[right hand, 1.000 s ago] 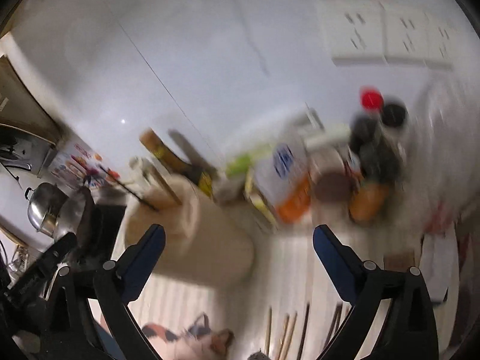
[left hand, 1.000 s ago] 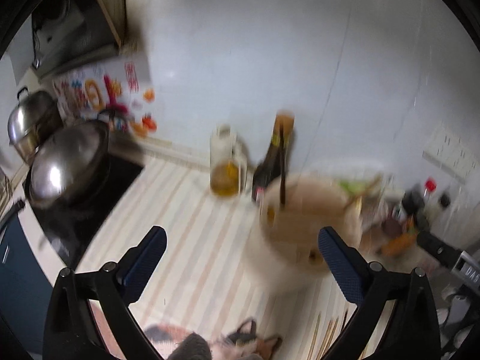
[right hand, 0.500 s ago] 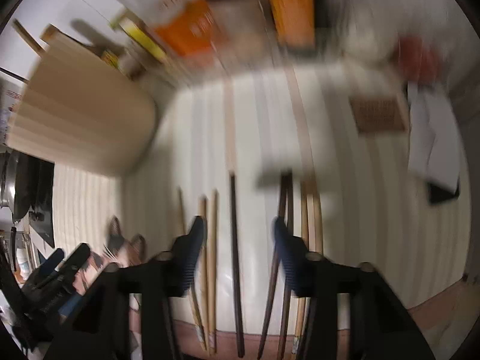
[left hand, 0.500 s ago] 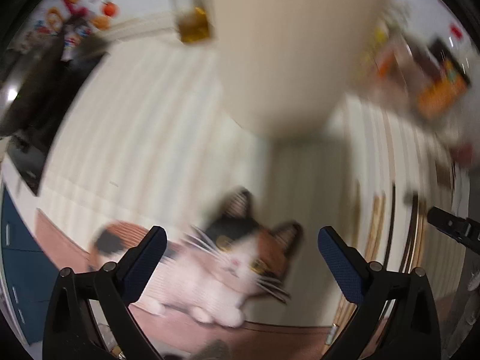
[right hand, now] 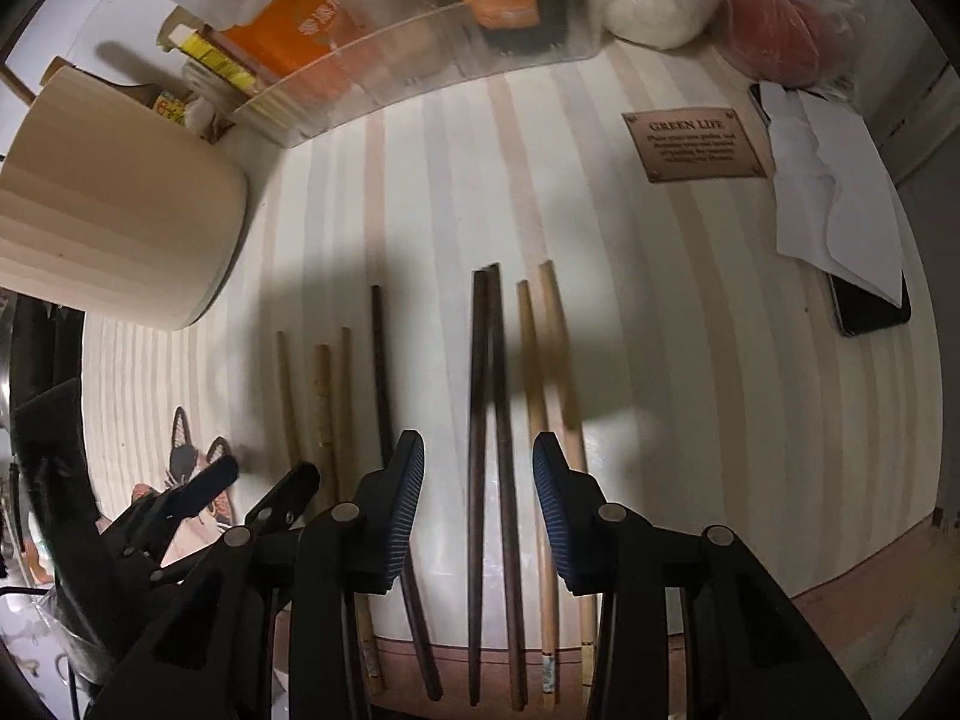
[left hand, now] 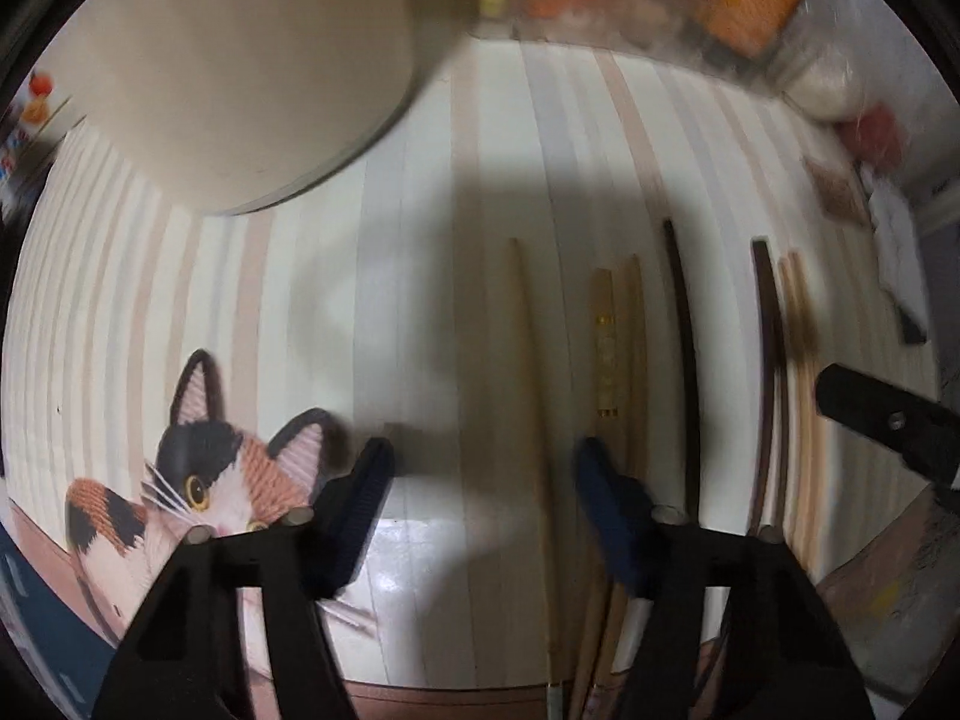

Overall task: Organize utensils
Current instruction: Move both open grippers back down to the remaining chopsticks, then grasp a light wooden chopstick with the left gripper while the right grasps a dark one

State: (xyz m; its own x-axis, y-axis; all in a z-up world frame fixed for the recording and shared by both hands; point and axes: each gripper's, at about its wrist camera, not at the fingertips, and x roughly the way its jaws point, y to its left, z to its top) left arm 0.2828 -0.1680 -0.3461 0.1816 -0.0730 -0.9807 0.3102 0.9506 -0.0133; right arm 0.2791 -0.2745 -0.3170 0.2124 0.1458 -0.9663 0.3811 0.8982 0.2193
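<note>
The cream utensil holder (right hand: 114, 204) stands at the far left of the striped mat (right hand: 690, 312); the chopsticks lie in a row to its right, side by side, ends toward you.

Left gripper (left hand: 483, 480): its jaws are closing around a single light chopstick (left hand: 528, 360), which lies between the pads and nearer the right one. The pads do not appear to press it yet. Centre the stick between the pads before you clench, so the neighbouring light pair (left hand: 618, 348) is not caught.

Right gripper (right hand: 478, 480): its jaws stand half open, straddling the dark chopstick pair (right hand: 489, 372), with a visible gap on each side; nothing is grasped. Lower until the pads flank both sticks, and keep the right pad clear of the light chopsticks (right hand: 543, 372) just beside it.

View differences: the right wrist view shows the whole row, a brown label (right hand: 693, 144), and a phone (right hand: 870, 306) under paper at the right. The left wrist view alone shows the full cat print (left hand: 210, 480).
</note>
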